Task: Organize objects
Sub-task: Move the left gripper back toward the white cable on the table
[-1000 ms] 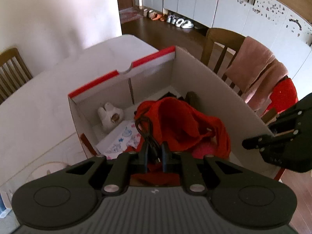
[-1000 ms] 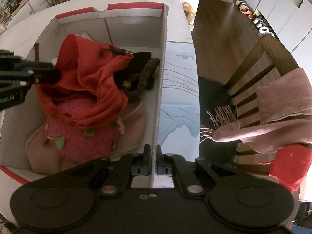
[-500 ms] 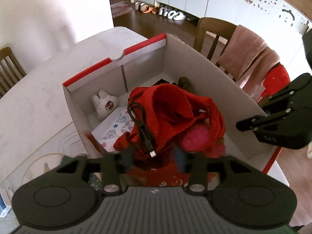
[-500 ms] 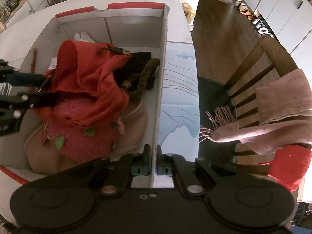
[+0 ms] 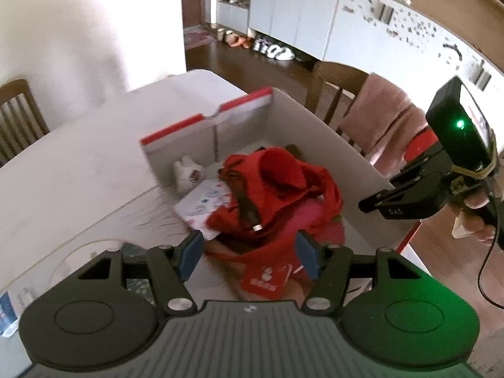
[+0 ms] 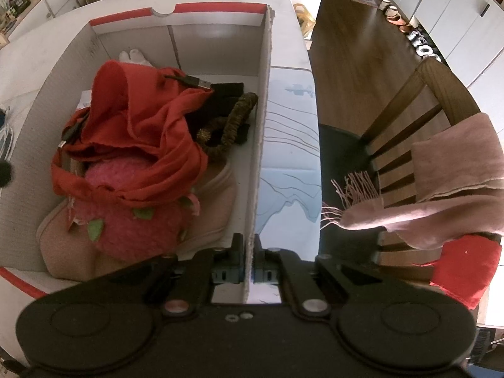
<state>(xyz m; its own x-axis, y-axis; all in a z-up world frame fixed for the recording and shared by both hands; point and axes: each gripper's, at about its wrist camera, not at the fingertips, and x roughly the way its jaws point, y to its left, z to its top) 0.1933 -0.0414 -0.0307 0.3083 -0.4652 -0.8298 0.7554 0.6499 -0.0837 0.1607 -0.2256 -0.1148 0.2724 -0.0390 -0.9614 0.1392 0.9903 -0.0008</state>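
Cable (image 5: 247, 209) beyond opening left hand-held gripper (image 5: 249, 253)

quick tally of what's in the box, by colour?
Red: 1, red cloth
Pink: 1, strawberry plush
Beige: 1, beige slipper
White: 2, white figurine, printed card
Black: 2, USB cable, black item
Olive: 1, braided band
Total: 8 visible; the cloth may hide more.

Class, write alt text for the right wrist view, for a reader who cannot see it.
The right gripper is shut on the wall of an open cardboard box holding a red cloth, a black cable and a pink plush toy. A wooden chair stands beside it.
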